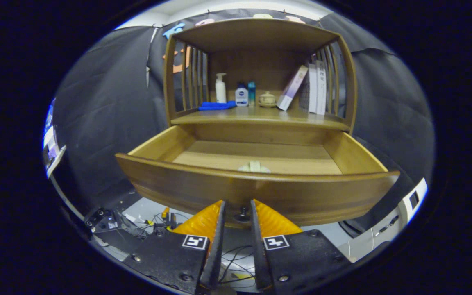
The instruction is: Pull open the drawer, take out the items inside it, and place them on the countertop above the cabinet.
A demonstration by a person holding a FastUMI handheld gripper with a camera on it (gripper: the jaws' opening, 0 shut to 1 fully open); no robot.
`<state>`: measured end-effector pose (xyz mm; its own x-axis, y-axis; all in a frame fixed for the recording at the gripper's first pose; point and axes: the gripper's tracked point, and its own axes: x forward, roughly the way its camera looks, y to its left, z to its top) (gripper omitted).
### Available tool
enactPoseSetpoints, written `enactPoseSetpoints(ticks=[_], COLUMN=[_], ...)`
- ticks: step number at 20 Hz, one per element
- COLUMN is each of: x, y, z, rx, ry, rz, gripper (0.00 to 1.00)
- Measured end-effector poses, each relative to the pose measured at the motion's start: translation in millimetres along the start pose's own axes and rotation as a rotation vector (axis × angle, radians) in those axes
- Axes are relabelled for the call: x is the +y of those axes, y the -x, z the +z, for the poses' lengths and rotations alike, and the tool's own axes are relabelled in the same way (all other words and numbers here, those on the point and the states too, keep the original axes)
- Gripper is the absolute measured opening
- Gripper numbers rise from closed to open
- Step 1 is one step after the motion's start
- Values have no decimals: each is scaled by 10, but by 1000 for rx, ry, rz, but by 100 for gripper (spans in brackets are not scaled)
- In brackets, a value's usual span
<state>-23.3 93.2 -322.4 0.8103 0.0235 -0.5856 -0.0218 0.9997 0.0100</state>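
Note:
The wooden cabinet's drawer [256, 186] stands pulled far out toward me, its curved front just ahead of my fingers. Inside it, right behind the front panel, lies a pale item [254, 166], mostly hidden by the panel. My gripper [238, 203] sits under the middle of the drawer front, its two fingers closed in on either side of the small dark knob [242, 214]. The countertop [260, 116] above the drawer carries several toiletries and boxes.
On the countertop stand a white pump bottle [220, 87], a small blue-capped bottle [241, 96], a teal bottle [251, 93], a little lidded jar [267, 99], leaning boxes [292, 87] and a blue cloth [216, 105]. Slatted side walls and a top board enclose it. Cables and gear [154, 225] lie below.

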Motion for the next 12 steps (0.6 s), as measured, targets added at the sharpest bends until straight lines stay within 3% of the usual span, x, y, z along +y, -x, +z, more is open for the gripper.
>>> enactPoseSetpoints(ticks=[2,5,8,12], x=[32,14,-138,-226], y=[92,113,-29,-332], z=[144,397,606,580], rx=[6,7,22,143], ry=[5,-1,27,24], rz=[40,67,48,46], gripper=[51,62,68,68])
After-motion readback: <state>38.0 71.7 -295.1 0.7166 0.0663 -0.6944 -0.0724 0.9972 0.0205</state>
